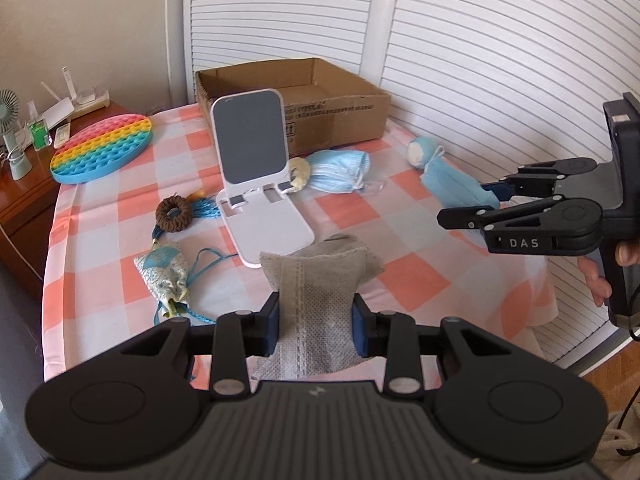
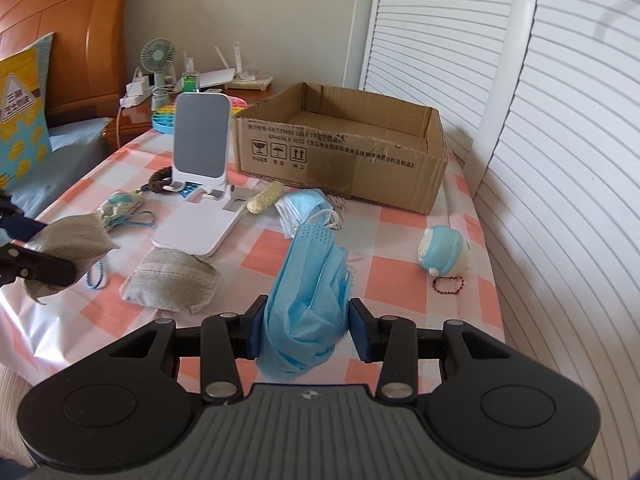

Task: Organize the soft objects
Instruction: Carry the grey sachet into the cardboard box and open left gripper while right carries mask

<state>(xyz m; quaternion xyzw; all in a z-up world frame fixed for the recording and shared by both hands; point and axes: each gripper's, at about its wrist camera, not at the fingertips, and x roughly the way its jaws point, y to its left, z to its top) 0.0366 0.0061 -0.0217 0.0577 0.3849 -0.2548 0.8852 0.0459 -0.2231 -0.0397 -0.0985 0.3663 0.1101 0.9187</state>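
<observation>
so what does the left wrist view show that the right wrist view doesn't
Only the left wrist view: the whole rainbow pop mat.

Only the right wrist view: a second grey pouch lying on the cloth, and a bead chain.

Both: the cardboard box, phone stand, left gripper holding a grey pouch, right gripper holding a blue mask.

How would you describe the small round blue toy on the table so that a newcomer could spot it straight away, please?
Start at the open cardboard box at the back of the checked tablecloth. In front of its right corner, apart from everything else, lies the round blue-and-white toy. Unlike the flat blue face masks nearby, it is a plump ball with a red bead chain.
</observation>
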